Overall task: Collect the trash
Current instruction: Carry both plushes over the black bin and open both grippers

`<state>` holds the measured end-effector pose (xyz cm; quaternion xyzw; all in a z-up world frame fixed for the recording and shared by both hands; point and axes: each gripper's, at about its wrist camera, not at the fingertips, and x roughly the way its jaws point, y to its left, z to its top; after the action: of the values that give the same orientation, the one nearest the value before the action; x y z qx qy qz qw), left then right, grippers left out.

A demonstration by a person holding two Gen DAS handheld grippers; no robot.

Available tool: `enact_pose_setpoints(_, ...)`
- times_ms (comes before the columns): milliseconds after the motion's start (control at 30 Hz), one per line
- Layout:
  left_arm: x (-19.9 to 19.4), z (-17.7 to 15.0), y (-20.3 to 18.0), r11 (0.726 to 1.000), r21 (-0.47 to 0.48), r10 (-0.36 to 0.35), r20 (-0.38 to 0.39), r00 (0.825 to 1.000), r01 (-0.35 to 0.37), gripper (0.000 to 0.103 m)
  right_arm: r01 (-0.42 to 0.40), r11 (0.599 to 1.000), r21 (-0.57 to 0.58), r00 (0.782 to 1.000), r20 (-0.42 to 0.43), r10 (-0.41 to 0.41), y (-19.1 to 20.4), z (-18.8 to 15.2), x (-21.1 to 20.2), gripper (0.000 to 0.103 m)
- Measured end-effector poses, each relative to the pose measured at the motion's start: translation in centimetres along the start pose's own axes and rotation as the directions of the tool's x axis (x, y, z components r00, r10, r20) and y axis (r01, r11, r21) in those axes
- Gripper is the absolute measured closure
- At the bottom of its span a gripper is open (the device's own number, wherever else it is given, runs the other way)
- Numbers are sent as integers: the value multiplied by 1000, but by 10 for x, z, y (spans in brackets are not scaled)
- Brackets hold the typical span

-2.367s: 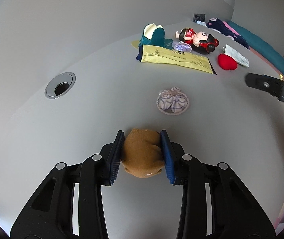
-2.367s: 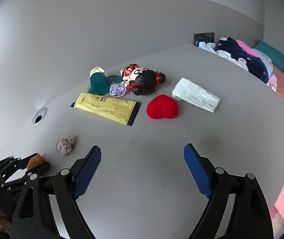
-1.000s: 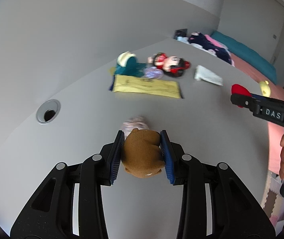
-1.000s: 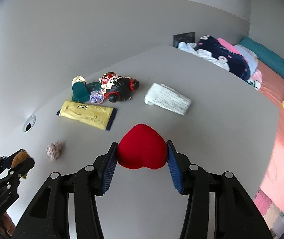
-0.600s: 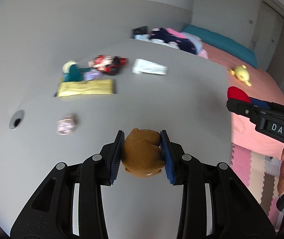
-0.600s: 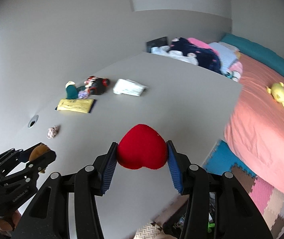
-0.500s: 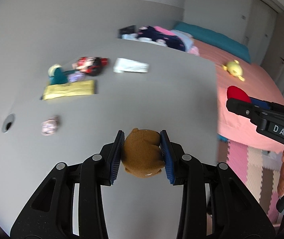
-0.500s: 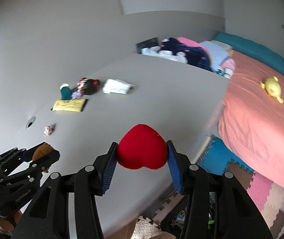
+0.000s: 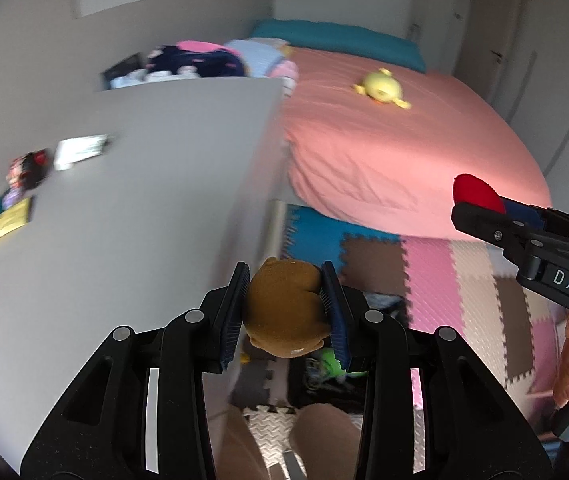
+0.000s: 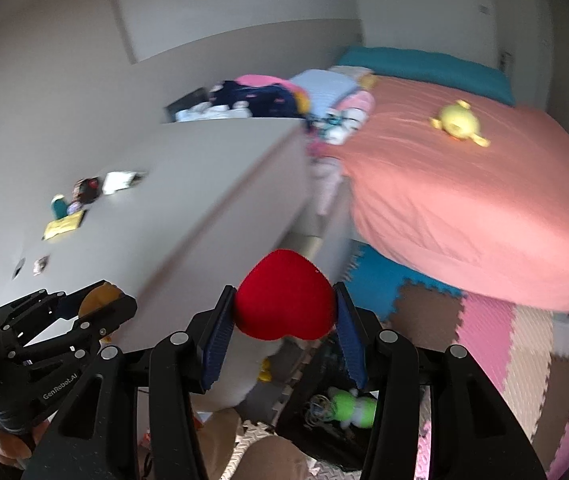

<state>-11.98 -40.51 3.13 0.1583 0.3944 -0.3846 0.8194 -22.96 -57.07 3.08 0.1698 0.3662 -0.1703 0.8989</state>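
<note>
Gripping a brown bear plush (image 9: 286, 312) between its blue pads, the left gripper (image 9: 286, 312) hangs past the grey table's (image 9: 144, 208) edge, above a dark bin (image 9: 324, 380) on the foam floor mats (image 9: 444, 276). The right gripper (image 10: 284, 312) clamps a red heart cushion (image 10: 284, 294) over that same bin. Farther back on the table lie a yellow packet (image 9: 2, 226), a doll (image 9: 28, 168) and a white pack (image 9: 80, 151). Beyond, a yellow plush (image 9: 380, 89) sits on the pink bed (image 9: 384, 152).
</note>
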Motion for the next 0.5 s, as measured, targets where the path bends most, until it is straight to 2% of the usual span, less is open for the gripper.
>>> enact_pose_setpoints(200, 28, -7, -56, 993, 90, -65, -59, 996, 70, 67, 70, 993, 92, 997, -34, -67, -56, -28, -5, 53)
enact_pose_setpoints(367, 53, -20, -85, 985, 133, -90, -136, 987, 108, 65, 87, 989, 121, 994, -76, -78, -73, -40, 2, 52)
enact_pose_setpoints(433, 63, -26, -97, 978, 171, -86, -177, 980, 117, 24, 153, 980, 127, 985, -97, -141, -78, -41, 6, 30)
enact_pose_setpoints(467, 64, -28, -100, 977, 189, -64, -166, 984, 95, 6, 183, 974, 132, 981, -86, -173, -79, -41, 6, 18)
enact_pose_setpoints(500, 62, -32, -104, 974, 221, -28, -131, 991, 56, 6, 216, 966, 142, 976, -63, -209, -81, -41, 4, 17)
